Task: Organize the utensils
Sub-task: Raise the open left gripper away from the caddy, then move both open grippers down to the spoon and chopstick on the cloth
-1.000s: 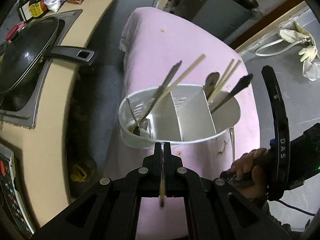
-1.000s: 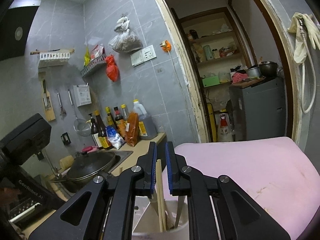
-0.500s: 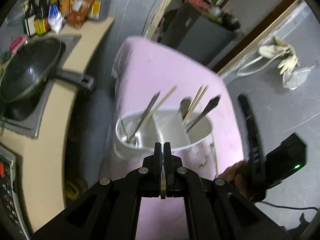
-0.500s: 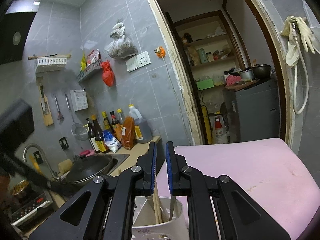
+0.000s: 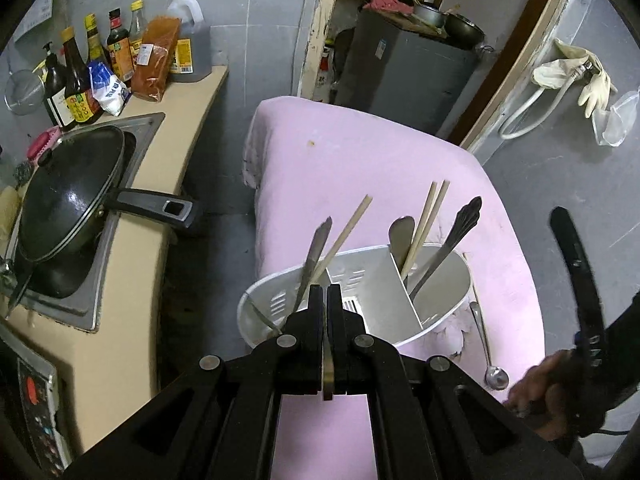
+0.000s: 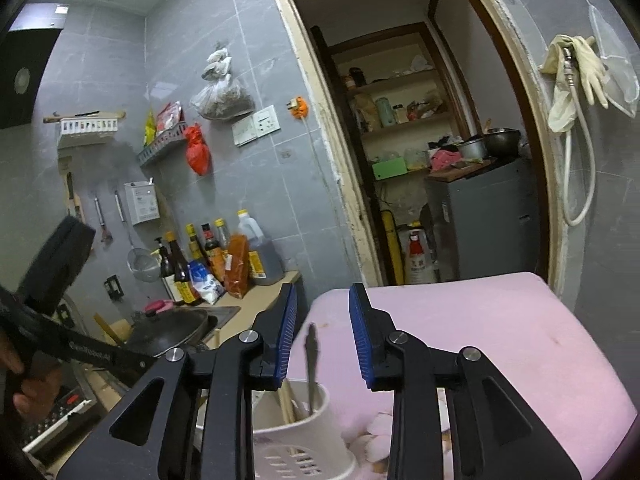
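A white utensil holder [image 5: 440,280] with three compartments stands on the pink-covered table [image 5: 360,168]. Its left compartment holds a metal utensil and one chopstick [image 5: 346,232]. Its right compartment holds two chopsticks [image 5: 424,224], a spoon and a dark ornate handle [image 5: 460,228]. My left gripper [image 5: 325,292] is shut on a chopstick [image 5: 328,372], just in front of the holder. A loose spoon [image 5: 486,348] lies on the table right of the holder. My right gripper [image 6: 322,300] is open and empty above the holder [image 6: 296,432].
A black wok [image 5: 68,196] with its handle sticking out sits on the counter at left, with sauce bottles [image 5: 100,64] behind it. A grey cabinet [image 5: 404,68] stands beyond the table. The other hand and gripper body [image 5: 576,320] are at right.
My right gripper has opened, releasing the chopstick it held into the holder. My left gripper has tilted back, still shut on its chopstick.
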The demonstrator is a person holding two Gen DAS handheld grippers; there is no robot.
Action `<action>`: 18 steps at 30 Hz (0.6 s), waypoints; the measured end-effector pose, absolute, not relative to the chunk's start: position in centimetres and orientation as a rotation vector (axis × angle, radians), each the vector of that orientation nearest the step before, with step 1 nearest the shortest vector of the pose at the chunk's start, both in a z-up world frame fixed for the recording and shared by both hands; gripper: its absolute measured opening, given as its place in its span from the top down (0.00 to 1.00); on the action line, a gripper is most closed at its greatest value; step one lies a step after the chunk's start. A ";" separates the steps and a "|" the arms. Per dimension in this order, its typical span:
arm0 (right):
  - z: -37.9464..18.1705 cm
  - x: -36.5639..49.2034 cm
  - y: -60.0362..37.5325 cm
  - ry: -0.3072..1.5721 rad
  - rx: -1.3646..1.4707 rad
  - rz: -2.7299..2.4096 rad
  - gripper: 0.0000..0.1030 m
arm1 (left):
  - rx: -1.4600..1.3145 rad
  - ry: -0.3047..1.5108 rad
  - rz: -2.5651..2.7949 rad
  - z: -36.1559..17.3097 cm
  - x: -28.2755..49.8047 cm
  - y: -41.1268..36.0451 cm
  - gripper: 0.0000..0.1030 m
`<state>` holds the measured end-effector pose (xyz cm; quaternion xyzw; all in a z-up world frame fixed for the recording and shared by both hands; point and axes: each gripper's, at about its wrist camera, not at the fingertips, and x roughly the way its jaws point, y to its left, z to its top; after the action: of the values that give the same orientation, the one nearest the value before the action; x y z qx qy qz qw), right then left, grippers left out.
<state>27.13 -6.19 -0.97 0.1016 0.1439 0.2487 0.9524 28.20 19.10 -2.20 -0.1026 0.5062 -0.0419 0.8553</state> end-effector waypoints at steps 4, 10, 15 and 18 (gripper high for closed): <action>-0.6 26.9 -7.6 0.303 0.195 0.484 0.73 | -0.211 1.039 -0.079 -2.7 27.9 18.7 0.92; 0.3 26.3 -10.4 0.312 0.167 0.453 0.54 | -0.249 0.907 -0.075 -1.2 26.3 17.7 0.69; 1.7 25.5 -13.3 0.293 0.160 0.426 0.26 | -0.252 0.737 -0.052 1.2 24.6 15.5 0.45; 2.7 25.2 -15.0 0.277 0.155 0.422 0.17 | -0.234 0.627 -0.046 2.5 23.6 13.6 0.33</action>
<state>25.20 -15.05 2.71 0.0768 0.1370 0.2087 0.9653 23.61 13.64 2.46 -0.1149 0.3075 -0.0228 0.9443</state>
